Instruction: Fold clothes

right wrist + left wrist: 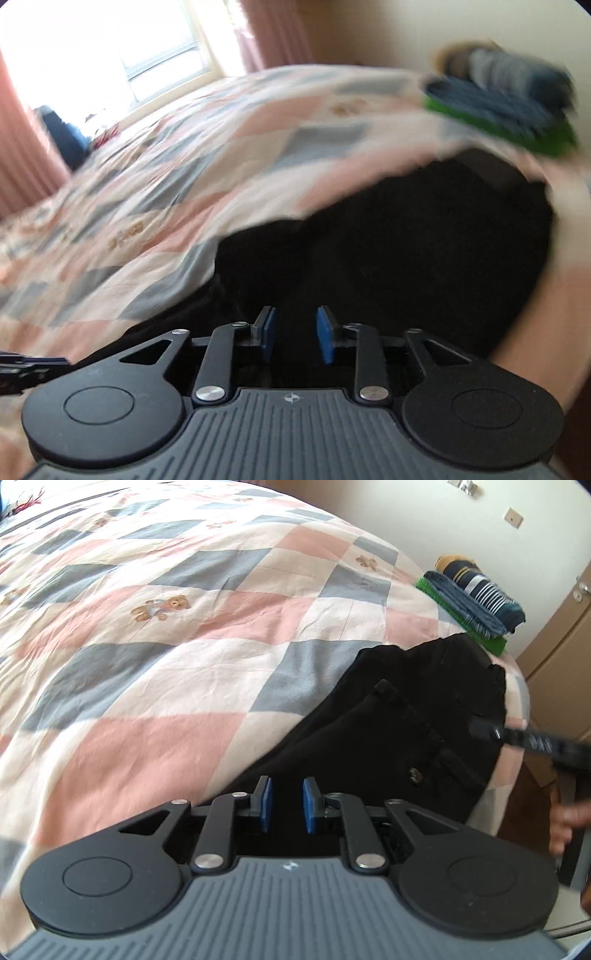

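Black trousers (399, 716) with a metal button lie folded on the bed's right part, also seen as a dark blurred mass (406, 240) in the right wrist view. My left gripper (287, 805) sits at their near left end; its blue pads stand a narrow gap apart with black cloth filling the gap, so it looks shut on the fabric. My right gripper (295, 332) hovers over the trousers, pads wider apart and pressing on nothing. One of its fingers (517, 738) reaches in from the right over the trousers' far edge, with a hand (565, 823) behind it.
A quilt (155, 635) of pink, grey and cream squares covers the bed. A stack of folded clothes (476, 598), striped navy on green, sits at the bed's far right corner. A wooden door (565, 638) stands to the right, and a curtained window (110, 48) beyond the bed.
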{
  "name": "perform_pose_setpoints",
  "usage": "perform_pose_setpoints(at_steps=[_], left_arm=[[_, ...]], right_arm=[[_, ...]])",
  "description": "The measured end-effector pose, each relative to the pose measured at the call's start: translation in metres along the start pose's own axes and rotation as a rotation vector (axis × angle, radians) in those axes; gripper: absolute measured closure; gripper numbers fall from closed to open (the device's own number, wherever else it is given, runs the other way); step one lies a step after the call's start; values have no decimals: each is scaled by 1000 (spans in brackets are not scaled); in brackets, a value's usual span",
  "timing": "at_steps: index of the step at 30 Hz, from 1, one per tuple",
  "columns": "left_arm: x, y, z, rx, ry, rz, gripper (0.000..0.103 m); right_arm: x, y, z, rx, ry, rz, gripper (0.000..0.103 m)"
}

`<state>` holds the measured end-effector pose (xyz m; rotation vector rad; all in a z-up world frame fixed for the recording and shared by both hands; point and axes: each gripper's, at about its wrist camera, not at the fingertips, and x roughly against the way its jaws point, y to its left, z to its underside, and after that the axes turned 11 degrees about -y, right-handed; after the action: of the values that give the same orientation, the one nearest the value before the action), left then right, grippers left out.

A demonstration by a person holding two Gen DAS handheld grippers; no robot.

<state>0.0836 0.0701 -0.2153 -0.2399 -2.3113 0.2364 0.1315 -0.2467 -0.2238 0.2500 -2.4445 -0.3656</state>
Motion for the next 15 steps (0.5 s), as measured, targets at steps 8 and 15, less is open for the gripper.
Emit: perform_pose_setpoints(at_steps=[8, 15], left_arm=[[-30, -13, 28, -101, 116, -31, 88], [-26, -18, 12, -150, 128, -12, 87]], right_arm=[[-7, -6, 45, 76, 73, 39, 80], [14, -21, 33, -47, -8, 105, 80]])
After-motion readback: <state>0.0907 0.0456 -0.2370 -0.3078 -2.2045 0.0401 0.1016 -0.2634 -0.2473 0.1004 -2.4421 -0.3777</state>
